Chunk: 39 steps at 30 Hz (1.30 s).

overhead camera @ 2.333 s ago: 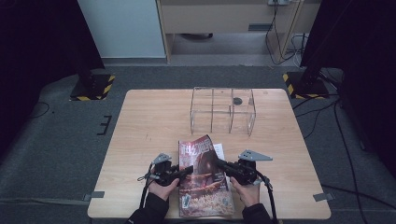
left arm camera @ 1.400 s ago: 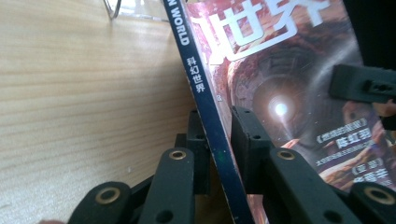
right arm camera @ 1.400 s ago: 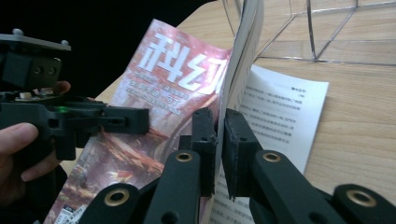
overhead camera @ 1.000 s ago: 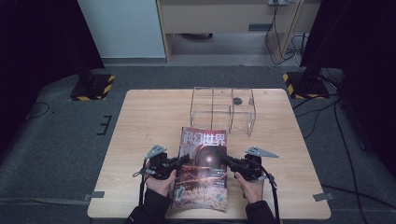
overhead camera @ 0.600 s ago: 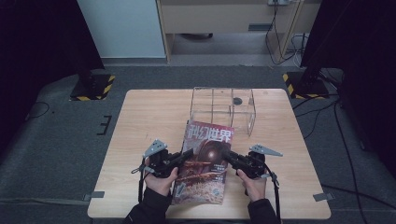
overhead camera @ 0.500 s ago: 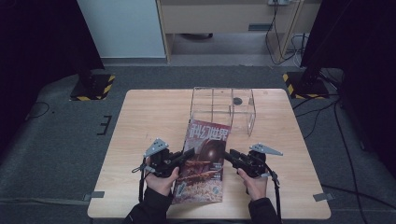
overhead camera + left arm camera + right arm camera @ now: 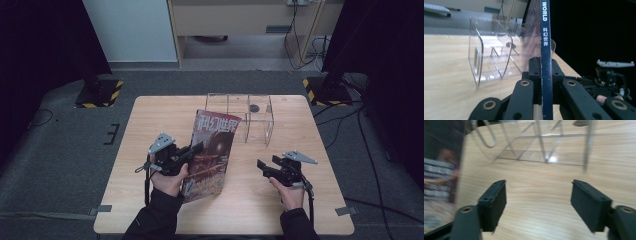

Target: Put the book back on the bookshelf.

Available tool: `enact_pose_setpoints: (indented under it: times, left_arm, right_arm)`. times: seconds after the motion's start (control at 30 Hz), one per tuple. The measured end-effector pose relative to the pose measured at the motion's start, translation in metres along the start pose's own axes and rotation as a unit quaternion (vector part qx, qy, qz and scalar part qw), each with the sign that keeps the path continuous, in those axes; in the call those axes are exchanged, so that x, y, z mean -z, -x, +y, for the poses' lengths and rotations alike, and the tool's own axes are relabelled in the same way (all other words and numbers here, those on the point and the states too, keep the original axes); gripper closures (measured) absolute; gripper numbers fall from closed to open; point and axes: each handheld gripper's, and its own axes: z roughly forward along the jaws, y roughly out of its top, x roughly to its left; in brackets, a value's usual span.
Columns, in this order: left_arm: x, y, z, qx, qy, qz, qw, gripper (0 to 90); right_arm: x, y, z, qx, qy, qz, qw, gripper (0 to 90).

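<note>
In the high view the magazine stands tilted on the wooden table just in front of the clear acrylic organizer, with the left gripper at its left edge and the right gripper well apart to its right, in front of the organizer. In the left gripper view the jaws are clamped on the magazine's dark blue spine, the organizer standing beyond it to the left. In the right gripper view the jaws stand wide apart over bare wood, the magazine's cover blurred at the left and the organizer ahead.
</note>
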Motion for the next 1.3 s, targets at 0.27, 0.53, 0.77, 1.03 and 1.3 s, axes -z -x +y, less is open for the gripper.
enact_pose_setpoints:
  times: [0.27, 0.53, 0.77, 1.03, 1.3]
  left_arm:
    - [0.0, -0.001, 0.02, -0.01, 0.018, 0.025, 0.9995, 83.9]
    - [-0.003, -0.001, 0.038, -0.021, 0.035, 0.04, 0.9984, 83.9]
    - [-0.008, -0.002, 0.05, -0.023, 0.047, 0.053, 0.9973, 83.9]
    - [-0.017, -0.004, 0.062, -0.021, 0.052, 0.056, 0.9968, 83.9]
    - [-0.022, 0.0, 0.077, -0.024, 0.068, 0.056, 0.9958, 83.9]
  right_arm:
    - [0.007, 0.025, -0.007, 0.03, -0.033, -0.06, 0.9972, 16.8]
    - [0.014, 0.044, -0.017, 0.039, -0.053, -0.09, 0.9938, 12.5]
    - [0.02, 0.056, -0.023, 0.06, -0.067, -0.115, 0.9892, 10.6]
    - [0.022, 0.066, -0.034, 0.072, -0.087, -0.132, 0.9847, 9.0]
    - [0.025, 0.073, -0.04, 0.074, -0.098, -0.134, 0.9833, 8.2]
